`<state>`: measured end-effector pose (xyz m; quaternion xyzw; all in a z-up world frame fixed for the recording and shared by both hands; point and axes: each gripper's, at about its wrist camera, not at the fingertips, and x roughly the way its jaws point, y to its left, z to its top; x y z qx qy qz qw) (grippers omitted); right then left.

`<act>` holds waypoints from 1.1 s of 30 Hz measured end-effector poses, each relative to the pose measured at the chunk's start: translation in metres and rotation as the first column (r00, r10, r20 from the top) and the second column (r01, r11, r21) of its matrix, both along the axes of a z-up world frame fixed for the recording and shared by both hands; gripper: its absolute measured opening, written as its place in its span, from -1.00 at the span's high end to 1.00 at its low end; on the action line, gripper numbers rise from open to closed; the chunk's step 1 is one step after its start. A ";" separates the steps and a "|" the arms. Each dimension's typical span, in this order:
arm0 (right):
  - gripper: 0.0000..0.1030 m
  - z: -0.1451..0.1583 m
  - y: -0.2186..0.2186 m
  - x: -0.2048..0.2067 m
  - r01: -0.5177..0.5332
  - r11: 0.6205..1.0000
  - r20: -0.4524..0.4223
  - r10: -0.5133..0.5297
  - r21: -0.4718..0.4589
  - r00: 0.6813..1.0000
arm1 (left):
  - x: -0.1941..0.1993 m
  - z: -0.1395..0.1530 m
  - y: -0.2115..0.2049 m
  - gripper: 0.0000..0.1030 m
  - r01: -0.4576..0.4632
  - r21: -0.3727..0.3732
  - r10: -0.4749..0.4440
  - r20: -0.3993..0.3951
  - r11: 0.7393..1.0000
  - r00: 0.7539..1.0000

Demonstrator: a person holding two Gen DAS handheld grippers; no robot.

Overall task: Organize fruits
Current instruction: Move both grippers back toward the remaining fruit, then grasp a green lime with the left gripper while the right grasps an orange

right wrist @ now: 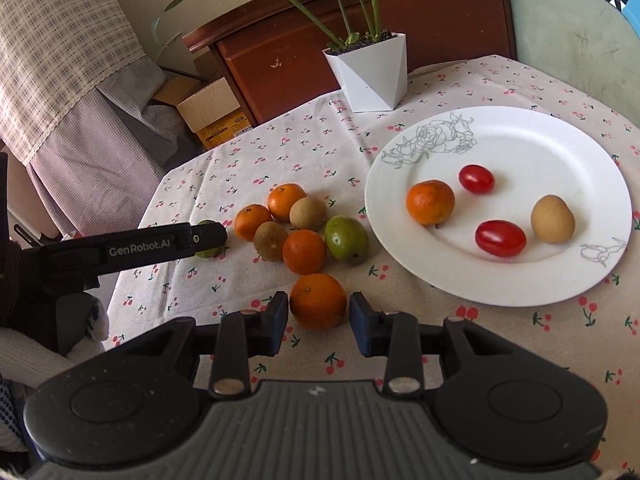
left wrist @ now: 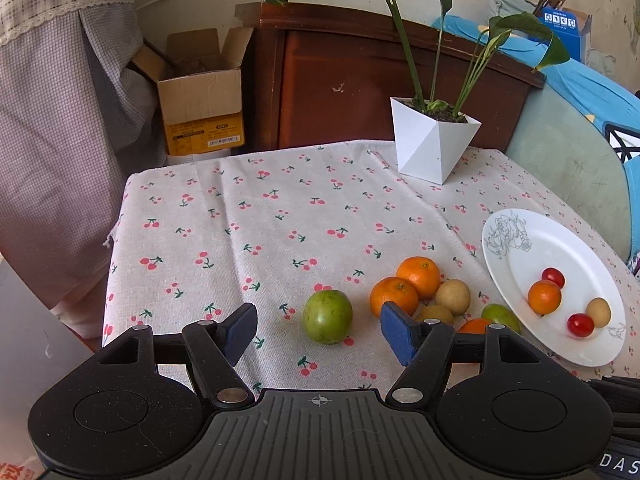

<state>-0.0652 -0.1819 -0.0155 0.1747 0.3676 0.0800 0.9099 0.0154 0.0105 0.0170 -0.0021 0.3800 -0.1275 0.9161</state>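
Red tomato on plate, long axis approx. left-right.

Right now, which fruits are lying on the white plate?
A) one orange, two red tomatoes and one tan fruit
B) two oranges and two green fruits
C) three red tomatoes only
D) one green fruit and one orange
A: in the right wrist view the white plate holds one orange, two red tomatoes and one tan fruit.

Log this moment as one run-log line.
left gripper: open near green fruit | right gripper: open around orange | plate: four fruits
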 end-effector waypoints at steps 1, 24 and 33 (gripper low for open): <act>0.31 0.000 0.001 0.000 -0.001 1.000 0.002 0.001 -0.005 1.000 | 0.001 -0.002 0.000 -0.31 -0.001 0.006 0.001 -0.001 1.000 1.000; 0.38 0.000 0.014 0.002 -0.033 0.992 0.038 0.038 -0.125 0.999 | 0.001 -0.013 -0.012 0.47 0.029 0.044 -0.031 0.036 0.999 0.999; 0.38 0.002 0.007 0.004 -0.012 0.998 0.031 0.014 -0.064 0.999 | -0.003 -0.008 -0.012 0.49 0.029 0.008 -0.030 0.030 1.000 0.999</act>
